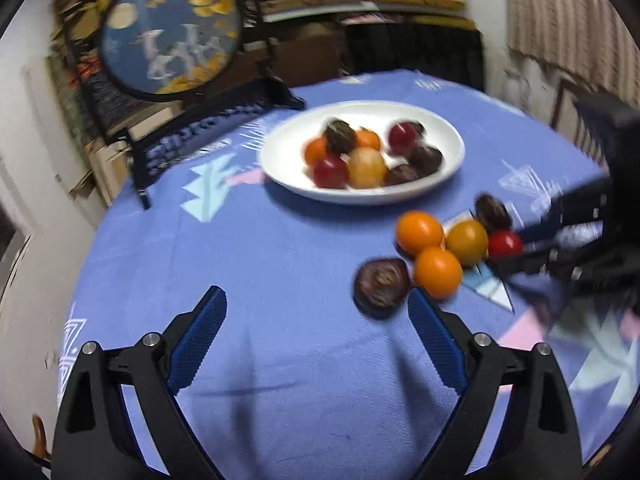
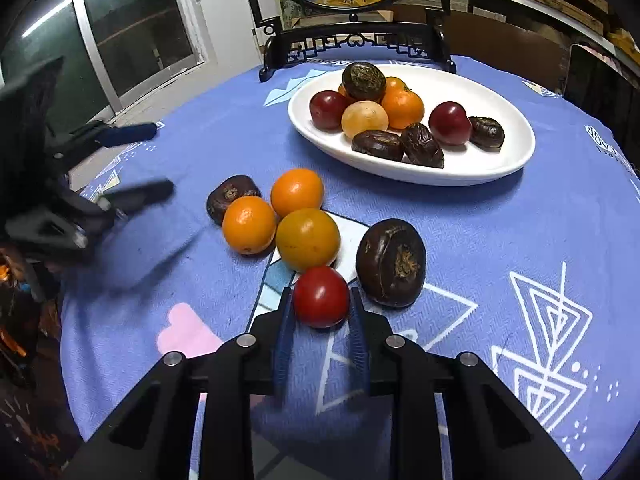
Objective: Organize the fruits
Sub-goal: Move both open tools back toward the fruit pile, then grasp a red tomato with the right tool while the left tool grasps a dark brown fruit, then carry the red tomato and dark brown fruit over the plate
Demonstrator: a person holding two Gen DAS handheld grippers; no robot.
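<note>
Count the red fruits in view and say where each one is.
3. Two lie in the white plate: one at its left, one toward its right. The third is on the tablecloth, clamped in the right gripper. More may be hidden under the pile.

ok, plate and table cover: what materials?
White plate: looks like glazed ceramic, smooth and glossy with soft highlights on the rim; could be melamine. Tablecloth: woven fabric, matte, with visible weave texture and printed geometric patterns.

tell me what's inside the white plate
The white plate holds two red fruits, two oranges, one pale yellow fruit and four dark brown ones; anything beneath the pile is hidden.
</note>
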